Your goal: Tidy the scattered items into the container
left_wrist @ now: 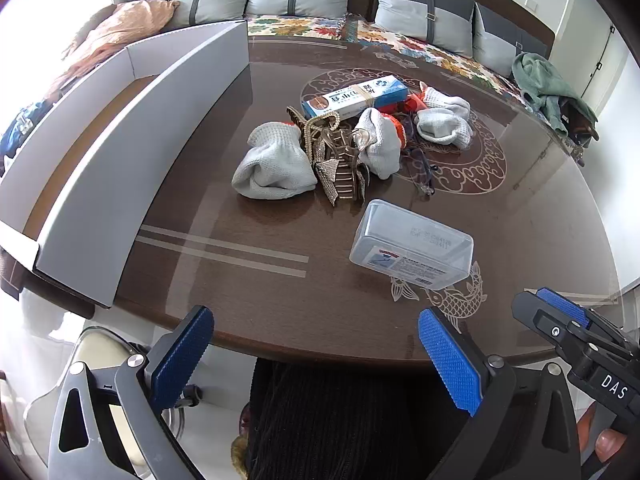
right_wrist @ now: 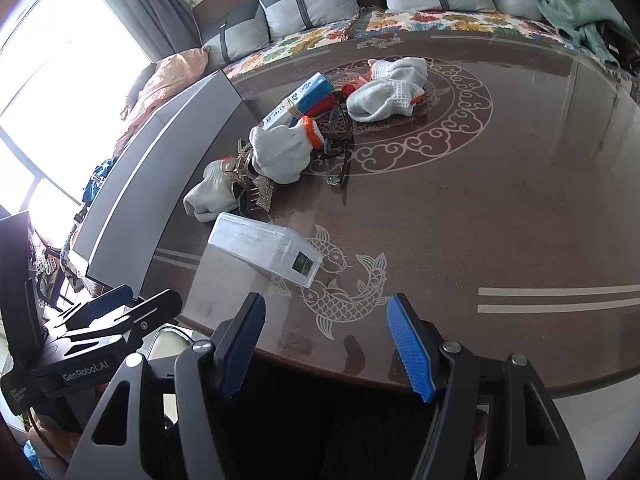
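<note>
On the dark brown glass-topped oval table [left_wrist: 520, 208], toward ten o'clock in the left wrist view, stands the long white cardboard container [left_wrist: 132, 168], open at the top, running along the table's far-left edge. At twelve o'clock, near the table's centre, lies the scattered heap: white knitted gloves with orange cuffs [left_wrist: 274, 164], a gold rhinestone claw hair clip [left_wrist: 338, 168] wedged among them, a blue and white rectangular carton [left_wrist: 354, 96] behind it, and dark-framed spectacles [left_wrist: 420, 168] at the heap's right. Apart from the heap, at one o'clock and nearer the camera, a clear rectangular plastic box [left_wrist: 412, 250] rests over the fish inlay. The left gripper [left_wrist: 316, 360] hangs at six o'clock off the table's near edge, blue pads spread wide, holding nothing. The right gripper [right_wrist: 326, 346] sits likewise at six o'clock in its own view, jaws parted and empty.
</note>
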`<state>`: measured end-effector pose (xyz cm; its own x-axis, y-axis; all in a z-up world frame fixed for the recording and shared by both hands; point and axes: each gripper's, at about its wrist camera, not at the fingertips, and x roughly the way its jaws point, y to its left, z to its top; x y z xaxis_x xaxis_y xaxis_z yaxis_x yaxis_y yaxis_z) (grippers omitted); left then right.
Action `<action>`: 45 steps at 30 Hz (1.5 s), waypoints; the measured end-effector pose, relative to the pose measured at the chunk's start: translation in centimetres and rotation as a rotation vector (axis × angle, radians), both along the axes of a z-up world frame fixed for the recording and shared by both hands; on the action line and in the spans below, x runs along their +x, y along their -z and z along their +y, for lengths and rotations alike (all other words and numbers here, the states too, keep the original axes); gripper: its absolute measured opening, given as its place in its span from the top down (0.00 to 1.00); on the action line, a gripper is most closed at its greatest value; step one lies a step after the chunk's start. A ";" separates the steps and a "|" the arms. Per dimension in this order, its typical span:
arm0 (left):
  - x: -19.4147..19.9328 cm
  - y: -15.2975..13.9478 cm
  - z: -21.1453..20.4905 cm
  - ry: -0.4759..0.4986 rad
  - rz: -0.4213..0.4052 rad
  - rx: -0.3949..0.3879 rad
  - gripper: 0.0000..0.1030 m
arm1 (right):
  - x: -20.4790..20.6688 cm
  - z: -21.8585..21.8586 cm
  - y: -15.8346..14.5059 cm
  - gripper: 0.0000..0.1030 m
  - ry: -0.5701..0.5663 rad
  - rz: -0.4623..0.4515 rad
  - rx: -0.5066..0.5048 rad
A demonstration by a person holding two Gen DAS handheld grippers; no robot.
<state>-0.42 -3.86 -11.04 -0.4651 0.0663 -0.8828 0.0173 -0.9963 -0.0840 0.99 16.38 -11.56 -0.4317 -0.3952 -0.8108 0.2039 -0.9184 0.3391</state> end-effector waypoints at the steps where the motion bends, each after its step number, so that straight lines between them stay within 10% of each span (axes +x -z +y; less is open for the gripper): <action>1: 0.0 0.0 0.0 -0.001 -0.002 0.000 0.00 | 0.0 0.0 0.0 0.37 -0.002 -0.001 0.001; 45: 0.4 0.7 0.2 0.011 -0.020 -0.028 0.00 | 0.2 0.3 1.0 0.37 -0.010 -0.040 0.005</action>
